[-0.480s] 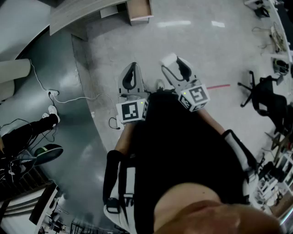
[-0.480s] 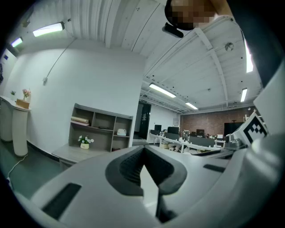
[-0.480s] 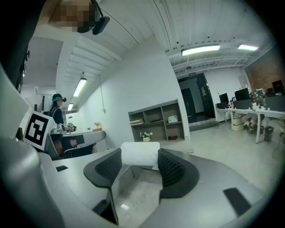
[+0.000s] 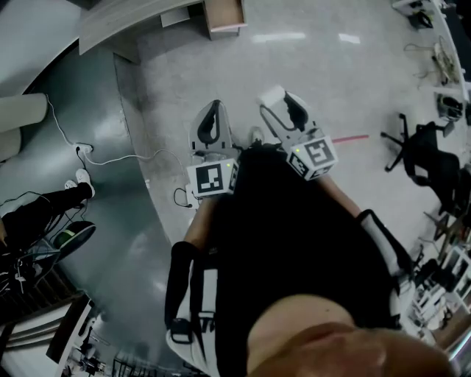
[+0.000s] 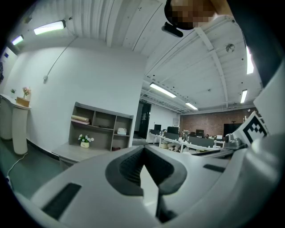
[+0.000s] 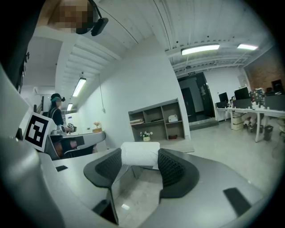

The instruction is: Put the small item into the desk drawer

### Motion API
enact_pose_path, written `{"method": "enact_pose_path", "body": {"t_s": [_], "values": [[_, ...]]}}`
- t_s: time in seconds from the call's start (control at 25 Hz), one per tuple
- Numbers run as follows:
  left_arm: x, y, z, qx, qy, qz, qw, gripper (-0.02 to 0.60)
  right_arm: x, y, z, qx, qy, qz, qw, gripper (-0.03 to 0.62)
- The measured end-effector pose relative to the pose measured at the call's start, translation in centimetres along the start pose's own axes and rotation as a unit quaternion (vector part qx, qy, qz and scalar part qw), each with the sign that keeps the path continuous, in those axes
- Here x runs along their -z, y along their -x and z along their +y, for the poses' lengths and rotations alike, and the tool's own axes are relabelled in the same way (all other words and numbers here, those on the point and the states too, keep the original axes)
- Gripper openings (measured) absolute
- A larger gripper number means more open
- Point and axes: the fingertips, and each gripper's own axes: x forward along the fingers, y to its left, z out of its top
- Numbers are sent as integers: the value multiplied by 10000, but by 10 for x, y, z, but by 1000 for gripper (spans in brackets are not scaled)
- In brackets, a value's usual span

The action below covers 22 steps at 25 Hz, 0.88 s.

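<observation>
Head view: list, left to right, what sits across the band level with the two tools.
White floor socket with its cable → left tool, shut and empty → right tool gripping the small white item → red floor mark → black office chair.

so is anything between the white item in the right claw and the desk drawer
Nothing visible does. The right claw is shut on the white item, and the floor from there to the desk drawer looks bare; a white cable lies off to the left.
</observation>
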Motion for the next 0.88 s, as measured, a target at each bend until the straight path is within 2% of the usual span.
{"method": "enact_pose_path", "body": {"t_s": [0.52,0.88], "values": [[-4,9,38,109,81,-58,9999,0,4,-30,25,110,397,-108,9991,256],[7,19,72,213,219,47,9995,0,11,-50,51,246,422,-5,9988,256]]}}
